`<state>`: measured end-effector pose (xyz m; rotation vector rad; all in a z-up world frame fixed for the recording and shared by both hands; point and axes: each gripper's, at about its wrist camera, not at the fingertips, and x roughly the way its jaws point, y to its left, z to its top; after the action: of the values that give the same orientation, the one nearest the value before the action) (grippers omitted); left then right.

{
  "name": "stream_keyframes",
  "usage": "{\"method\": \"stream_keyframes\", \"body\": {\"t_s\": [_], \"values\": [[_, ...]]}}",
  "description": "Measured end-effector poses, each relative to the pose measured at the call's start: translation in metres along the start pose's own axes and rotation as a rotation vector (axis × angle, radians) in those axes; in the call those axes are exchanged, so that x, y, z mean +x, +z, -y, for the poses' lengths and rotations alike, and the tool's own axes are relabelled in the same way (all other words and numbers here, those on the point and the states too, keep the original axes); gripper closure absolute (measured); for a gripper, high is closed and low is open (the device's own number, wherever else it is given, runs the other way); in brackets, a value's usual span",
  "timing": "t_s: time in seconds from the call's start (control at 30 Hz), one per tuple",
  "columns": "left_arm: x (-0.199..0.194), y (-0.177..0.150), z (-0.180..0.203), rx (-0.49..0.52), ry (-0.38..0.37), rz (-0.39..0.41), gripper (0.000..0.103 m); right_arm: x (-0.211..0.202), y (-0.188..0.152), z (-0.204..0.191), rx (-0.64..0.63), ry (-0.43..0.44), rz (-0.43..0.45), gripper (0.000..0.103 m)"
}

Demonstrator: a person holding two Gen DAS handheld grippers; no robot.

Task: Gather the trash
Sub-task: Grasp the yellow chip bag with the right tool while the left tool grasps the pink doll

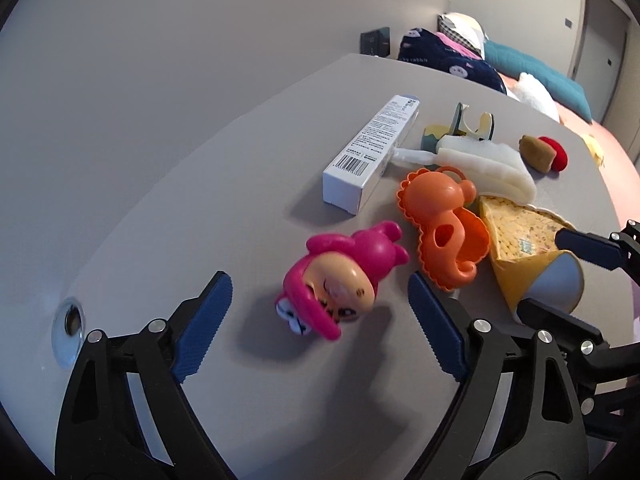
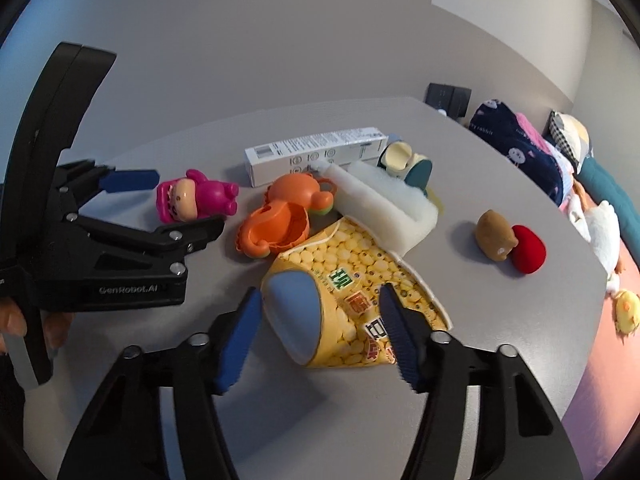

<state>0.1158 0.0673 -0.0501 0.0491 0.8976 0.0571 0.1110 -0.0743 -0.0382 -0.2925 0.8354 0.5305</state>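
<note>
Both jaws gape: right gripper [image 2: 318, 334] straddles the flattened paper cup [image 2: 352, 304], which may slide away; left gripper [image 1: 320, 320] risks grabbing the pink toy [image 1: 340, 276].

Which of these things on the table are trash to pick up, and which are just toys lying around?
Likely trash:
- yellow paper cup, flattened, between the open right tool fingers
- white box
- white foam piece

Just lying about:
- pink doll, in front of the open left tool
- orange toy
- brown and red plush
</note>
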Motion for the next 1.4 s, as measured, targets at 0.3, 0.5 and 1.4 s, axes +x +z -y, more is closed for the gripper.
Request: {"method": "stream_keyframes", "body": {"t_s": [0.3,0.5,1.4], "values": [[0.014,0.008,-0.005,0.01,-0.045,-0.02,0.042,0.002,-0.002,-0.003,-0.009,0.009,-0.011,0.066],[0.012,0.005,-0.013,-0.046,-0.039,-0.018,0.063,-0.004,-0.001,0.002,0.068,0.026,0.0,0.073],[-0.053,-0.015,0.036,-0.088,-0.055,0.046,0.063,-0.077,-0.043,0.057,0.27,0.033,0.081,0.076]]}}
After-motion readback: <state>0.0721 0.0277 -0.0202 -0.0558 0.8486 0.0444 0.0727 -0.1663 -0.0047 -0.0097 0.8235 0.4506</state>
